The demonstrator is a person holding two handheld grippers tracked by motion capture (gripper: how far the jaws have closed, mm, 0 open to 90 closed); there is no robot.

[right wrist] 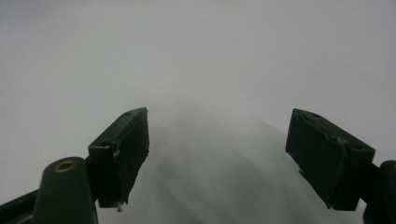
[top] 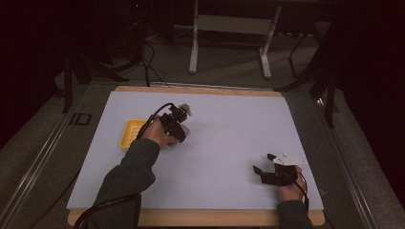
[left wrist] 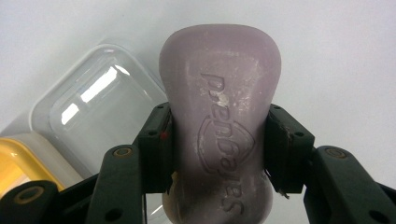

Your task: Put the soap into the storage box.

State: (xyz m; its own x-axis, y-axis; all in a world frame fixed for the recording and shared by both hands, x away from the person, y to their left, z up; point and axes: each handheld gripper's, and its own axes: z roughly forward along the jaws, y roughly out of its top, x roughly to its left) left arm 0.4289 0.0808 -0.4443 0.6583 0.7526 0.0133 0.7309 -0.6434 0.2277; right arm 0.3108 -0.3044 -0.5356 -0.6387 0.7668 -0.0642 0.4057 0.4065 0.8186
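With the left claw (left wrist: 219, 154) clamped on the lilac soap bar (left wrist: 219, 93) above the desk (top: 229, 143) left of centre, transfer to the yellow tray (top: 130, 133) appears next; right claw (right wrist: 217, 158) rests apart, idle

The high view is dim — the room behind the pale lavender table mat (top: 215, 143) sinks into near black. The left gripper view is bright, with white glare streaks on the clear plastic lid (left wrist: 93, 116). The right gripper view is hazy — soft grey shadows.
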